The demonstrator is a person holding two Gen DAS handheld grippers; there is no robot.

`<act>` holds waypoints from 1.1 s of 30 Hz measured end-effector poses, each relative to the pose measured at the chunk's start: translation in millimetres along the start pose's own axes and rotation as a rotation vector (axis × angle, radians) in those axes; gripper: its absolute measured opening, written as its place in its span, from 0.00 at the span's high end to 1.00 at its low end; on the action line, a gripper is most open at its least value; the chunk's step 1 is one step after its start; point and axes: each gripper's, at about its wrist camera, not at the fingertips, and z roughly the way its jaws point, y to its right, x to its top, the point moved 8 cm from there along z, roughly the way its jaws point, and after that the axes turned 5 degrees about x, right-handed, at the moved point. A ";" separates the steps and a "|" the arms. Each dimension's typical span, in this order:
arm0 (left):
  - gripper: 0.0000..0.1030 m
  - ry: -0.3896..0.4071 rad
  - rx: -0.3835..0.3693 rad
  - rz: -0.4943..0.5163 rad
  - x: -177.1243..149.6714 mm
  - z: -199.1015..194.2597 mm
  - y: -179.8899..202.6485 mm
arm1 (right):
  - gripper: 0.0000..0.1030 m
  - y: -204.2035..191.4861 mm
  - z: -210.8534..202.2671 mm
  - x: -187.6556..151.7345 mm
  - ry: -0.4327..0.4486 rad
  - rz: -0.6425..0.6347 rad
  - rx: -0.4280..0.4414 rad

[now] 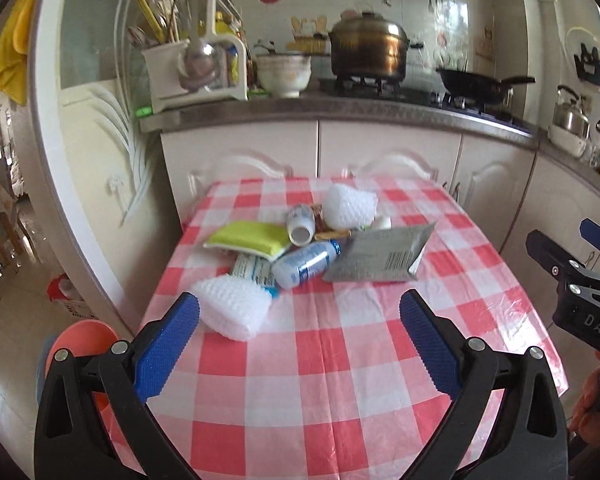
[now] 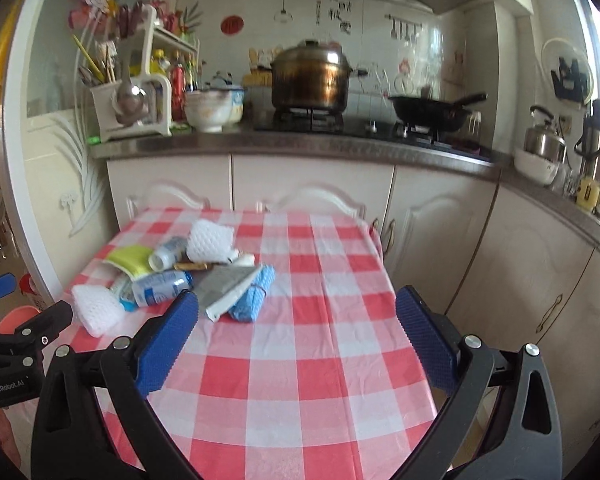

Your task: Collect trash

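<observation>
A heap of trash lies on the red-and-white checked table [image 1: 340, 360]: a white foam net [image 1: 232, 308] nearest, a yellow-green sponge [image 1: 248, 238], a lying plastic bottle [image 1: 306, 262], a small open bottle [image 1: 300, 222], a second foam net [image 1: 350, 206] and a grey paper bag [image 1: 384, 256]. In the right wrist view the same heap shows with the bottle [image 2: 162, 286], grey bag [image 2: 228, 284] and a blue foam roll [image 2: 254, 294]. My left gripper [image 1: 300, 312] hovers open just short of the heap. My right gripper [image 2: 298, 308] is open too, with nothing between its fingers.
An orange-red bin [image 1: 80, 340] stands on the floor left of the table. White kitchen cabinets [image 1: 380, 152] run behind the table, with a counter carrying a large pot [image 1: 366, 46] and a black wok [image 1: 476, 82]. A doorway opens at the far left.
</observation>
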 end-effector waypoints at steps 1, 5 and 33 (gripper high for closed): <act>0.04 0.014 0.000 -0.005 2.9 -6.4 -2.9 | 0.04 -1.4 -4.5 3.1 0.012 -0.006 0.000; 0.04 0.056 -0.001 -0.012 7.8 -27.3 -9.1 | 0.04 -7.2 -28.6 15.6 0.061 -0.007 0.007; 0.04 0.349 -0.041 0.008 62.5 -133.6 -2.3 | 0.04 40.1 -150.1 76.4 0.350 0.049 -0.129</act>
